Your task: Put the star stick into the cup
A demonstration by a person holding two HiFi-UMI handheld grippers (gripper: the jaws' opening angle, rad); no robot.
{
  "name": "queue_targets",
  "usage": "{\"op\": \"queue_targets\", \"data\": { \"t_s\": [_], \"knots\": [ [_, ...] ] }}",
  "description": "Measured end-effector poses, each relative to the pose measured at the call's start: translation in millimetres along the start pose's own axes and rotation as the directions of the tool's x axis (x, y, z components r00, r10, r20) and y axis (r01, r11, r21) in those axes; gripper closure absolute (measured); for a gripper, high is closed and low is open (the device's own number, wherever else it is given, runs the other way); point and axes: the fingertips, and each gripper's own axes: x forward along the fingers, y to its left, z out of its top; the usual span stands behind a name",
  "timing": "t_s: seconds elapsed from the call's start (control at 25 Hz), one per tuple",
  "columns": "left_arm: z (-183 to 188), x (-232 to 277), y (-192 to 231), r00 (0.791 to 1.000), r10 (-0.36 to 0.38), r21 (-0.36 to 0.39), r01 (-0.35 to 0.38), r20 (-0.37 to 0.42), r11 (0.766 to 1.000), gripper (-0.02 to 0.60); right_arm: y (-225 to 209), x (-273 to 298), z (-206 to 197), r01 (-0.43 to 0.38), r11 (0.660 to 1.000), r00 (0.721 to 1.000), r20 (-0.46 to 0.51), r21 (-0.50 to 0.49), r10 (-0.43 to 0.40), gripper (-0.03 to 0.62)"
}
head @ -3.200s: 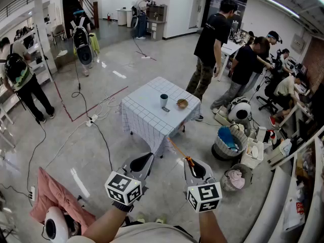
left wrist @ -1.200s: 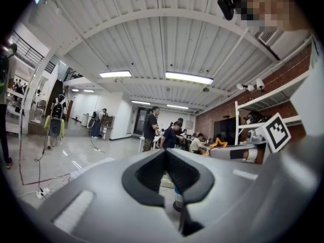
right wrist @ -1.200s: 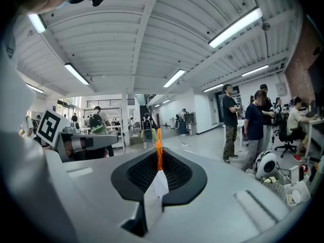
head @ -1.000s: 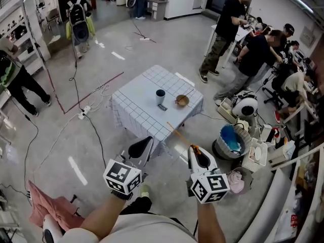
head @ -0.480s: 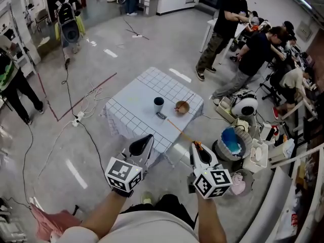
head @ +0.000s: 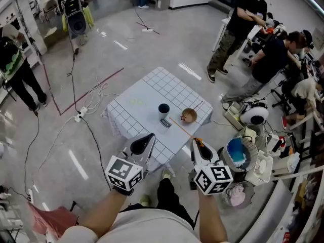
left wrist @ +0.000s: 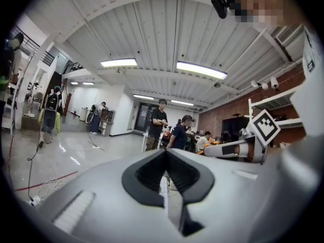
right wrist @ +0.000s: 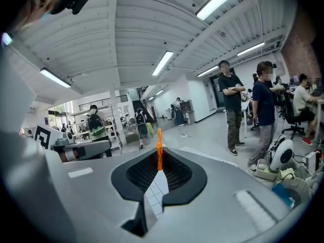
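1. Gripping the stick [right wrist: 159, 148] at its near end, the R gripper [head: 196, 140] has its jaws clamped on it.
2. Stick slants fwd; in head view it crosses the near edge of the table [head: 136, 103], w/ its tip close to the cup [head: 163, 108] but not in it.
3. L gripper [head: 148, 137]: jaws together, nothing betw. them, held just off the table.
4. Cup stands upright mid-table, bowl [head: 189, 115] beside it.
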Motion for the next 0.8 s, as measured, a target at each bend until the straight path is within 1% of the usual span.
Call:
{"op": "queue_targets", "data": {
  "t_s": [0.16, 0.32, 0.56, 0.8],
  "knots": [
    [-6.1, 41.1, 22.0, 0.999, 0.034, -0.013, -0.034, -0.015, 0.999, 0.575, -27.4, 50.4, 0.4, -0.042, 0.999, 0.998, -0.057, -0.001, 0.042, 0.565],
    [-13.0, 81.0, 39.8, 0.998, 0.060, -0.025, -0.061, -0.031, 0.998, 0.575, -54.2, 98.1, -6.8, -0.083, 0.997, 0.989, -0.124, 0.009, 0.084, 0.565],
    [-31.8, 132.7, 64.2, 0.992, 0.108, -0.039, -0.111, -0.065, 0.993, 0.575, -90.5, 163.5, -30.2, -0.142, 0.990, 0.965, -0.223, 0.011, 0.141, 0.565],
    [-55.5, 164.7, 80.0, 0.983, 0.142, -0.050, -0.148, -0.116, 0.988, 0.575, -113.3, 208.4, -59.0, -0.180, 0.983, 0.937, -0.299, 0.030, 0.181, 0.565]
  ]
}}
